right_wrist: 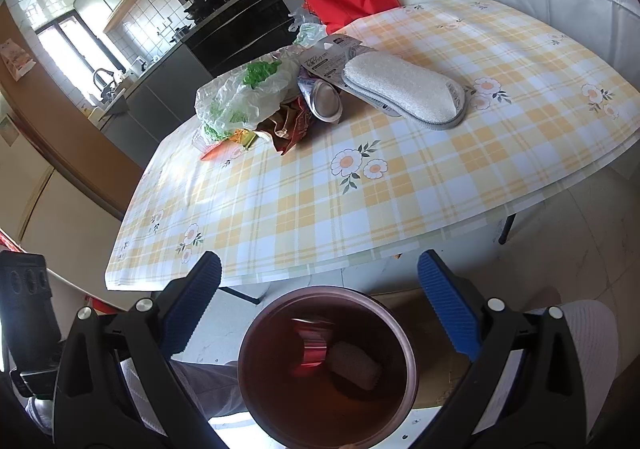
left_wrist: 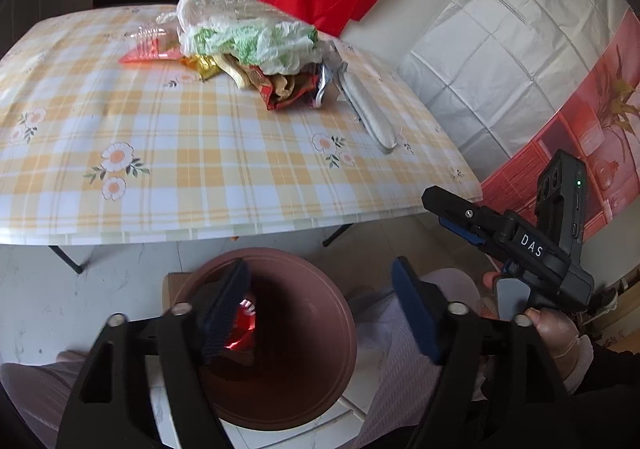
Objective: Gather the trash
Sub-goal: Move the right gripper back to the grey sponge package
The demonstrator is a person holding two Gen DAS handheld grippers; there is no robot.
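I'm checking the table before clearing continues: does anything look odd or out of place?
Yes. A packaged grey sponge that looks unused lies beside the pile of crumpled wrappers on the table; it may not be trash.

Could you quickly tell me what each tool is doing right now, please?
Left tool: open, holding nothing, above the bin.
Right tool: open, holding nothing, above the same bin.
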